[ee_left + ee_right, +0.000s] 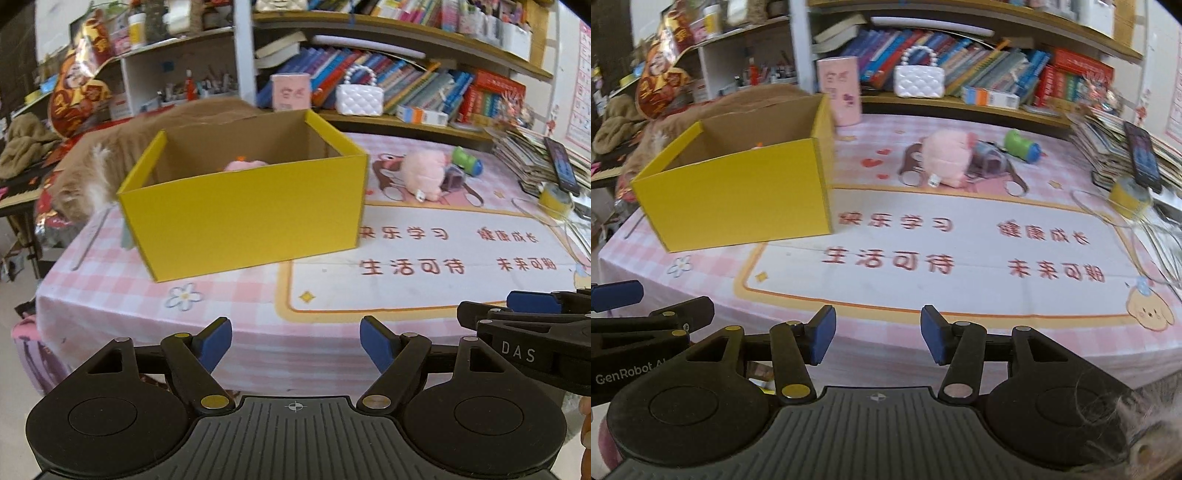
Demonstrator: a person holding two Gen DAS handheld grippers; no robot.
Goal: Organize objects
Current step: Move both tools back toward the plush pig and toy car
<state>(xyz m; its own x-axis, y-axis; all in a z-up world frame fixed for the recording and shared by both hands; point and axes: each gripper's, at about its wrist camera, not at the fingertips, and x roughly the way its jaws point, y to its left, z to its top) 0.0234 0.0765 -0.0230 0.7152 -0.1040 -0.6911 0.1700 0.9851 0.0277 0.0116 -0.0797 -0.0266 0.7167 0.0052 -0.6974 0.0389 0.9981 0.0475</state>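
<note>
A yellow cardboard box point(243, 218) stands open on the pink table; it also shows in the right wrist view point(738, 195). A pink item point(245, 164) lies inside it, mostly hidden by the front wall. A pink plush toy point(947, 158) lies on the table right of the box, also seen from the left wrist point(424, 173). A green and blue toy point(1021, 146) and a grey-purple item point(988, 158) lie beside it. My left gripper point(295, 343) is open and empty at the table's near edge. My right gripper point(878, 338) is open and empty beside it.
A pink canister point(840, 90) stands behind the box. A book stack with a phone point(1141, 155) and a yellow tape roll point(1128, 197) sit at the right, with a cable point(1160, 236). A cat point(88, 173) lies left of the box. Bookshelves point(960, 74) line the back.
</note>
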